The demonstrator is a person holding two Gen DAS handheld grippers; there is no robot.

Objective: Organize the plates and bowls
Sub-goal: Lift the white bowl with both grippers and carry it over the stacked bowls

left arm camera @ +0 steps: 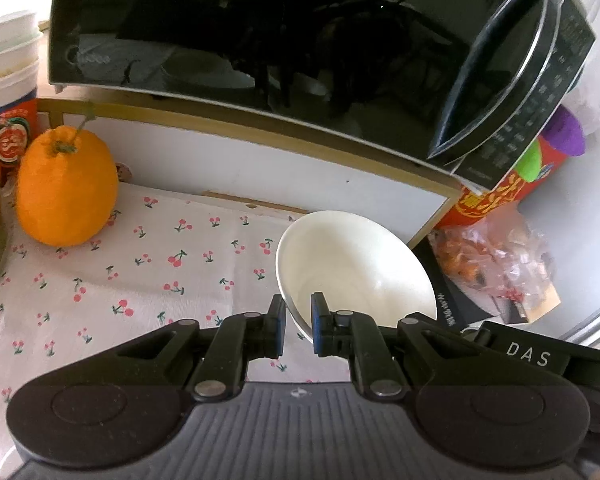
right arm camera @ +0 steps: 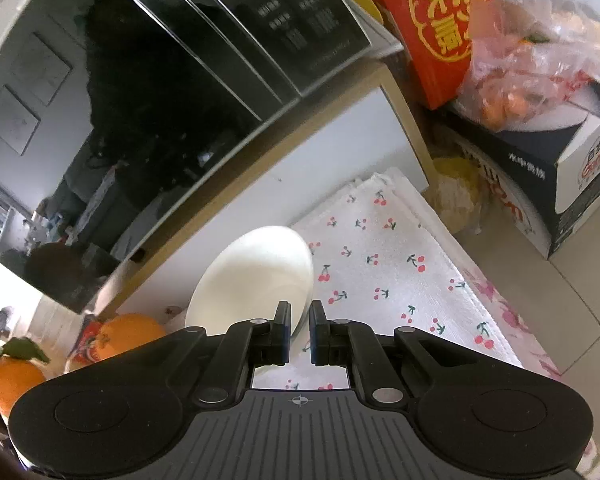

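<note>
Black fingers of the left gripper point(left arm camera: 299, 322) straddle the near rim of a white bowl point(left arm camera: 356, 268), one pad outside the wall, one inside; they look closed onto the rim, bowl tilted with its mouth toward the camera. Right gripper point(right arm camera: 300, 330): fingers drawn nearly together, with the edge of a white dish point(right arm camera: 256, 280) (bowl or plate, cannot tell) between them; it appears pinched and held on a slant. Both pieces sit over the cherry-print cloth point(left arm camera: 140, 272) on the worktop, in front of the black microwave point(left arm camera: 260, 32) on its white cabinet point(left arm camera: 260, 168). Large orange point(left arm camera: 66, 188) well to the left, clear of the bowl. Judgement: carry step, one piece per hand, neither yet set down or stacked. Next move calls for picking one stacking spot on the cloth, levelling each piece before release, and keeping the rims from knocking together or hitting the cabinet front.
</note>
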